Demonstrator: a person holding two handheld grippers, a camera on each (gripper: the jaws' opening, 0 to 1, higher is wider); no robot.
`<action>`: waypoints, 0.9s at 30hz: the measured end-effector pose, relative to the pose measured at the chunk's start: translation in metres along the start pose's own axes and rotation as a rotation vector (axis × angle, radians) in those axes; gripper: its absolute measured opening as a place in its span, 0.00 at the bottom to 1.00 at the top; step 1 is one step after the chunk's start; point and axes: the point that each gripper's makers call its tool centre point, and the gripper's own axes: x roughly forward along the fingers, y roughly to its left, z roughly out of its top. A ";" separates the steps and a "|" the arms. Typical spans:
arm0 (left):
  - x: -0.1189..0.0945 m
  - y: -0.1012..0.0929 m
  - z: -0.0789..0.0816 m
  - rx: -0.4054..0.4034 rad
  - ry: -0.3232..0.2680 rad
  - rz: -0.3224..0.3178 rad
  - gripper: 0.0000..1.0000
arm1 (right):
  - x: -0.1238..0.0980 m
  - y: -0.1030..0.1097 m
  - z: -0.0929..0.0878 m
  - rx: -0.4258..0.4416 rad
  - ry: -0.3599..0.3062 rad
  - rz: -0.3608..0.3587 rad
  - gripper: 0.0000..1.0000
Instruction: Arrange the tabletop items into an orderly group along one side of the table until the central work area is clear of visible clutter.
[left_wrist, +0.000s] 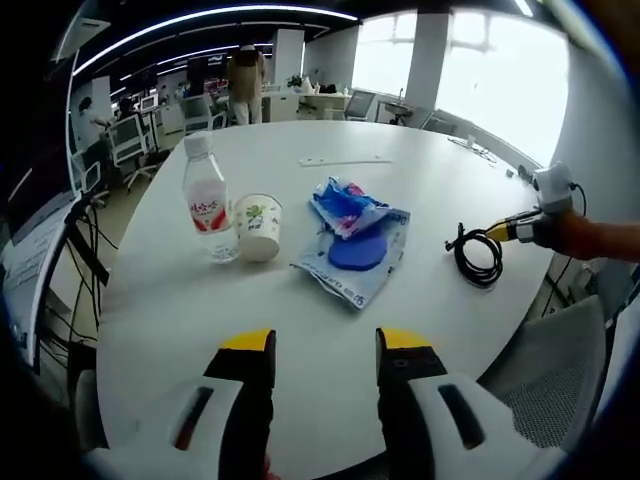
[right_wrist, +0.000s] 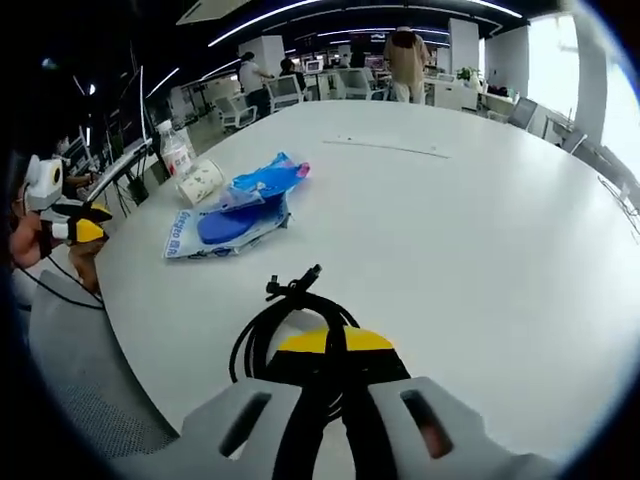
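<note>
In the left gripper view, a bottle (left_wrist: 207, 205) stands on the worktop (left_wrist: 330, 300) with a paper cup (left_wrist: 258, 226) touching its right side. Right of the cup lies a flat plastic bag (left_wrist: 355, 252) with a crumpled wrapper (left_wrist: 345, 205) on its far end. Further right, near the worktop's edge, lies a coiled cable (left_wrist: 478, 255), well apart from the bag.

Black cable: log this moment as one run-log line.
right gripper: shut on black cable | left gripper: open, holds nothing | bottle, cup, blue packets: mid-table
</note>
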 end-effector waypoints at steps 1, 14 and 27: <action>0.000 -0.001 0.000 0.000 0.000 0.000 0.39 | 0.000 -0.002 0.002 0.002 -0.002 -0.003 0.00; 0.000 -0.002 0.002 -0.014 -0.001 0.014 0.39 | 0.008 -0.023 0.012 0.038 -0.009 -0.019 0.00; -0.002 0.000 0.004 -0.035 -0.005 0.036 0.39 | 0.017 -0.036 0.004 0.082 0.026 -0.032 0.00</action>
